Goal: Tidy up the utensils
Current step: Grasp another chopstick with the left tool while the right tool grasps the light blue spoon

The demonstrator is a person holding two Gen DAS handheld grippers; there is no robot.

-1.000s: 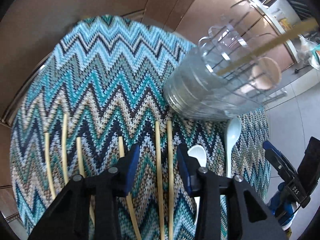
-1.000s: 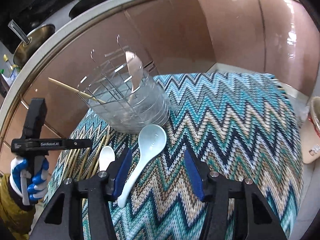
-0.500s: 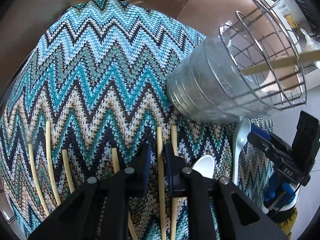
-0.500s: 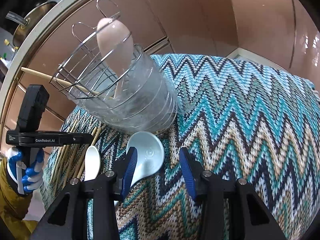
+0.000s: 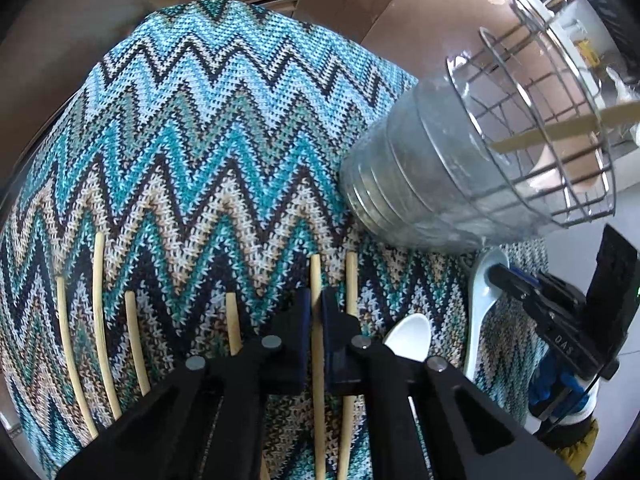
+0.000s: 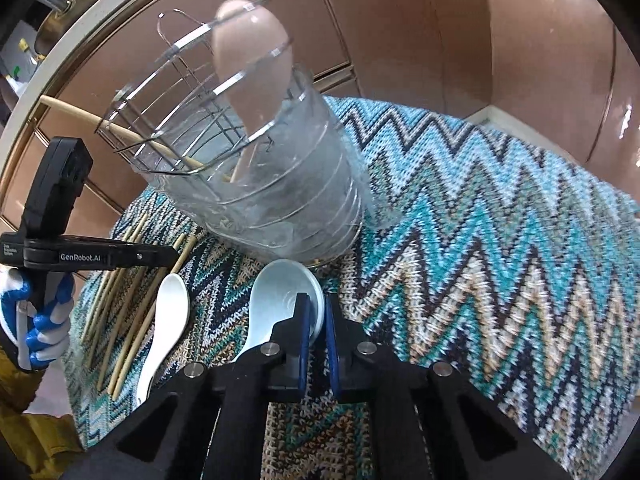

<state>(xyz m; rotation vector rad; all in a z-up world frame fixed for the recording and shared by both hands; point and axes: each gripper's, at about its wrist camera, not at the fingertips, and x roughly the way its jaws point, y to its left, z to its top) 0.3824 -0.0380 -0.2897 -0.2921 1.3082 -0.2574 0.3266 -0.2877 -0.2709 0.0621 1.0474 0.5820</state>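
Observation:
My left gripper (image 5: 315, 307) is shut on one bamboo chopstick (image 5: 316, 276) lying on the zigzag mat (image 5: 192, 128); a second chopstick (image 5: 351, 280) lies just right of it and several more (image 5: 98, 300) to the left. My right gripper (image 6: 316, 312) is shut on the rim of the pale blue soup spoon (image 6: 276, 300), which also shows in the left wrist view (image 5: 482, 300). A white spoon (image 6: 168, 312) lies to its left. The clear holder with wire basket (image 6: 256, 184) stands just behind, holding a pink spoon (image 6: 252, 60) and a chopstick (image 6: 100, 124).
Brown cabinet fronts (image 6: 400, 20) rise behind the mat. A counter edge with a metal pot (image 6: 56, 24) is at upper left. The mat's far edge (image 6: 520, 132) borders a low step. The left gripper body (image 6: 60, 256) shows beside the chopsticks.
Both grippers have moved down and forward and closed: the left onto a chopstick, the right onto the pale blue spoon's bowl rim. The holder looms closer.

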